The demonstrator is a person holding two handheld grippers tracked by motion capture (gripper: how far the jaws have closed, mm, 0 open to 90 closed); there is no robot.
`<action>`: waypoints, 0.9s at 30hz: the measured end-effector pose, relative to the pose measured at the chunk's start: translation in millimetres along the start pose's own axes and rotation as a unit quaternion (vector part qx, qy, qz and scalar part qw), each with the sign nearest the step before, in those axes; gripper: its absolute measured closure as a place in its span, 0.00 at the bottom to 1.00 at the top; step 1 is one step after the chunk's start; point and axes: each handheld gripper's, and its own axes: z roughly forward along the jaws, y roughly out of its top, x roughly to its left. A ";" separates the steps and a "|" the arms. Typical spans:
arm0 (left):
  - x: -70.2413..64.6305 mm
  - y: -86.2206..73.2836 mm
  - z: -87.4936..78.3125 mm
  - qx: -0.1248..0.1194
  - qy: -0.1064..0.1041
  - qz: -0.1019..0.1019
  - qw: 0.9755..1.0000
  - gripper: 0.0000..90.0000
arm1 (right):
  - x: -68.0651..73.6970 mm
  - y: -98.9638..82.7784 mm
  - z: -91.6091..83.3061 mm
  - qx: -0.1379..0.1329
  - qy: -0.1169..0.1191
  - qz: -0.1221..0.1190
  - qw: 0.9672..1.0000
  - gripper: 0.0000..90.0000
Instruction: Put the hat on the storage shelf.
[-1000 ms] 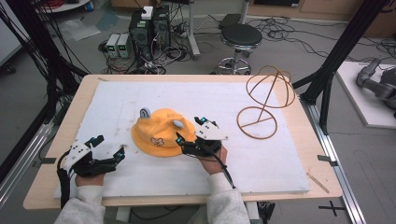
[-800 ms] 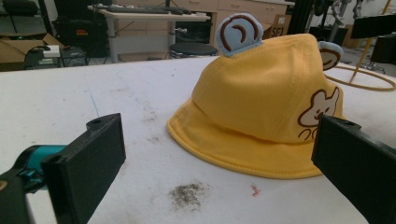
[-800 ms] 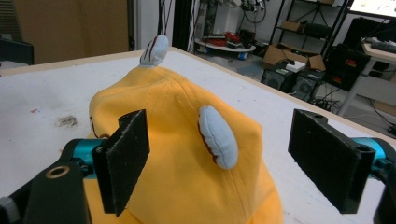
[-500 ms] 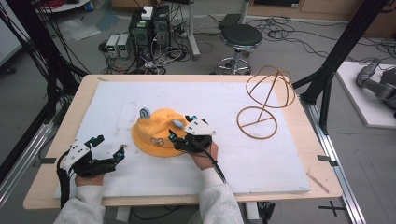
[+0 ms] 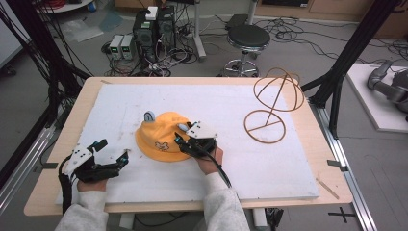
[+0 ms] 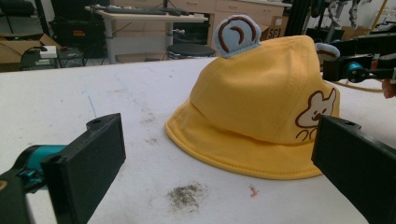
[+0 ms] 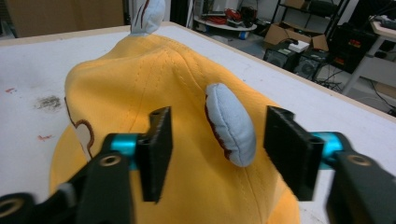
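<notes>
A yellow bucket hat (image 5: 161, 137) with two pale blue ears lies on the white board (image 5: 269, 159). My right gripper (image 5: 179, 142) reaches over the hat's right side. In the right gripper view its jaws (image 7: 219, 116) stand on either side of one blue ear (image 7: 231, 126); they have just been closing, and a gap still shows on both sides of the ear. My left gripper (image 5: 124, 156) rests near the front left of the board, open and with nothing between its jaws. It points at the hat (image 6: 261, 93), where the other ear (image 6: 236, 30) stands upright on top.
A brown wire hat stand (image 5: 274, 103) sits at the back right of the board. A dark smudge (image 6: 187, 195) marks the board in front of the hat. Beyond the table are a black stool (image 5: 248, 38), computer boxes and cables.
My right gripper has moved left onto the hat and its jaws have narrowed around the blue ear. The left gripper has stayed put.
</notes>
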 end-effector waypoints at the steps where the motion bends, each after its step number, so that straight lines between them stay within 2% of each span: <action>1: 0.1 0.0 -0.1 0.001 0.000 0.002 1.000 0.04 | -0.3 0.1 -0.1 0.000 0.002 0.000 1.000 0.60; 3: -0.1 0.0 0.2 0.000 0.000 0.000 1.000 0.04 | -1.6 -0.5 0.5 0.009 -0.003 -0.002 1.000 0.73; 4: 0.0 0.0 0.1 0.000 0.000 0.000 1.000 0.04 | -1.6 -0.5 0.5 0.009 -0.003 -0.002 1.000 0.73; 5: 0.0 0.0 0.2 0.000 0.000 -0.001 1.000 0.04 | -2.3 -1.0 0.5 0.015 -0.003 0.002 1.000 0.80; 9: 0.0 0.1 0.3 0.001 0.000 0.003 1.000 0.04 | -1.4 0.7 -1.9 0.005 -0.015 -0.005 1.000 0.88; 13: -0.1 0.1 0.4 0.000 0.001 0.003 1.000 0.04 | -0.7 1.8 -3.4 -0.003 -0.021 -0.007 1.000 0.90; 14: -0.3 0.2 0.4 0.000 0.002 0.003 1.000 0.04 | -0.5 3.3 -5.5 -0.014 -0.028 -0.013 0.999 0.91; 20: -0.4 0.3 0.6 0.001 0.002 0.004 1.000 0.04 | 0.2 8.8 -13.2 -0.056 -0.050 -0.013 0.997 0.92; 27: -0.6 0.3 0.6 0.000 0.003 0.005 1.000 0.04 | -1.7 14.4 -22.1 -0.097 -0.061 0.006 0.993 0.92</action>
